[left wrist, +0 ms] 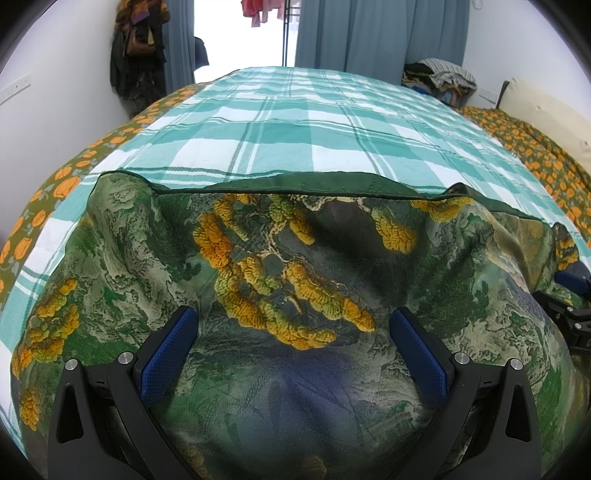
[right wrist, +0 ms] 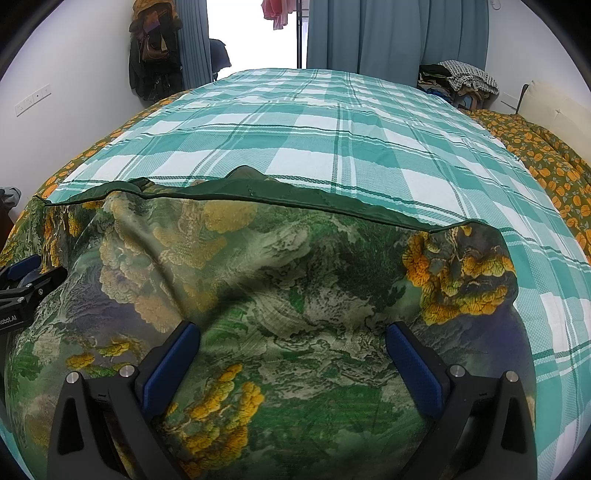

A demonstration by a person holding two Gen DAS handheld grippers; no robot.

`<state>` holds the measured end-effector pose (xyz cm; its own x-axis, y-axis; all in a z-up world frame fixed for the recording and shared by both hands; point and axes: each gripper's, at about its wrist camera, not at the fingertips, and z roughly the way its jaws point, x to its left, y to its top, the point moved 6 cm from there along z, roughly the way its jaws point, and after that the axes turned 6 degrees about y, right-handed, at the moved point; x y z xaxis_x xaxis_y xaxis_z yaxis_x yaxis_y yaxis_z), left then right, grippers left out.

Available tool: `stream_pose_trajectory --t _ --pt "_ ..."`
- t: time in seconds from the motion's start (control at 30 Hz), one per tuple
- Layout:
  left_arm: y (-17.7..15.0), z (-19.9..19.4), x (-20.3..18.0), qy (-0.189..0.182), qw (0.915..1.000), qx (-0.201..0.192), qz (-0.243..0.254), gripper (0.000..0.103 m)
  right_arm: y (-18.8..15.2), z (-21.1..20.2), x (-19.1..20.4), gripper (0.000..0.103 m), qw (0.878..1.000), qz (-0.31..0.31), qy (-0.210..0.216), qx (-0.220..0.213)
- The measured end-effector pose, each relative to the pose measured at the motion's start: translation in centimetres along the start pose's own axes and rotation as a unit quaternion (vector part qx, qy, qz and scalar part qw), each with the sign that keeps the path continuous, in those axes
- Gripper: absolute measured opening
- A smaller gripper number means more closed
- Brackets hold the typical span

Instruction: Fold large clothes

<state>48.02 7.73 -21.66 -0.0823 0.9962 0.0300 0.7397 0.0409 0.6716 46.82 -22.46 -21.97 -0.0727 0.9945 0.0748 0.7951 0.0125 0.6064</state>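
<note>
A large green garment (left wrist: pixel 280 266) with yellow-orange and blue landscape print lies spread on the bed's near end; it also shows in the right wrist view (right wrist: pixel 295 280). Its dark green hem (left wrist: pixel 295 190) runs across the far side. My left gripper (left wrist: pixel 293 325) is open, its blue pads wide apart over the cloth, holding nothing. My right gripper (right wrist: pixel 293 338) is open over the cloth's right part, empty. The right gripper shows at the left wrist view's right edge (left wrist: pixel 570 295), and the left gripper at the right wrist view's left edge (right wrist: pixel 22 284).
The bed is covered by a teal and white plaid sheet (left wrist: pixel 295 122) over an orange-flowered cover (left wrist: pixel 535 147). A pile of clothes (left wrist: pixel 439 77) sits at the far right corner. Blue curtains (left wrist: pixel 376 33) and hanging bags (left wrist: pixel 140 48) stand by the far wall.
</note>
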Motion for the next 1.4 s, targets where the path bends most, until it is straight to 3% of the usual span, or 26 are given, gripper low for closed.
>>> stream_pose_trajectory --t 0.3,0.43,0.53,0.6,0.67,0.7,0.8,0.9,0.97,1.03,1.13,1.2,1.23,1.33,1.4 --pt "-0.3 0.0 -0.3 0.002 1.0000 0.000 -0.001 0.103 -0.1 -0.1 0.0 0.103 1.000 -0.001 -0.002 0.000" --pt "-0.4 0.2 -0.3 0.004 1.0000 0.001 0.000 0.103 0.3 0.5 0.1 0.103 1.000 -0.009 -0.007 0.018" --pt "-0.1 1.2 -0.6 0.005 0.9999 0.016 0.005 0.103 0.7 -0.2 0.0 0.103 0.999 -0.002 0.019 0.049" --pt "0.0 1.1 -0.5 -0.001 0.9998 0.020 0.002 0.103 1.0 -2.9 -0.5 0.103 0.996 0.035 0.072 0.027" --pt "-0.2 0.8 -0.3 -0.010 0.9993 0.036 -0.002 0.102 0.3 -8.0 -1.7 0.103 0.983 0.089 0.154 -0.038" --pt "-0.3 0.7 -0.3 -0.016 0.9987 0.048 -0.001 0.102 -0.7 -10.0 -2.4 0.103 0.977 0.107 0.173 -0.059" --pt "-0.5 -1.2 0.2 -0.049 0.9961 0.073 0.008 0.102 -4.7 -14.9 -5.8 0.103 0.972 0.141 0.164 -0.094" --pt "-0.6 -5.3 1.1 -0.081 0.9953 0.044 -0.029 0.102 -10.4 -17.7 -9.8 0.103 0.968 0.192 0.132 -0.092" --pt "-0.5 -8.5 0.5 -0.127 0.9904 0.019 -0.050 0.102 -14.1 -17.5 -11.5 0.103 0.957 0.249 0.136 -0.063" --pt "-0.5 -10.6 -1.3 -0.158 0.9864 0.004 -0.046 0.102 -15.4 -16.9 -11.7 0.103 0.938 0.290 0.177 -0.061" --pt "-1.2 -12.2 -4.5 -0.171 0.9851 0.008 -0.008 0.102 -15.0 -14.7 -11.5 0.103 0.913 0.345 0.208 -0.071" --pt "-2.6 -12.8 -5.7 -0.168 0.9856 0.017 0.007 0.102 -14.5 -12.4 -11.3 0.103 0.903 0.366 0.217 -0.063" --pt "-3.5 -13.2 -6.1 -0.174 0.9844 0.026 0.009 0.102 -14.4 -11.4 -11.0 0.103 0.901 0.370 0.219 -0.052" --pt "-6.1 -14.7 -6.1 -0.189 0.9809 0.044 0.006 0.102 -14.2 -10.6 -10.5 0.103 0.916 0.345 0.201 -0.050" --pt "-7.1 -15.5 -5.6 -0.185 0.9816 0.048 0.006 0.102 -14.2 -10.5 -10.2 0.103 0.918 0.338 0.200 -0.052"
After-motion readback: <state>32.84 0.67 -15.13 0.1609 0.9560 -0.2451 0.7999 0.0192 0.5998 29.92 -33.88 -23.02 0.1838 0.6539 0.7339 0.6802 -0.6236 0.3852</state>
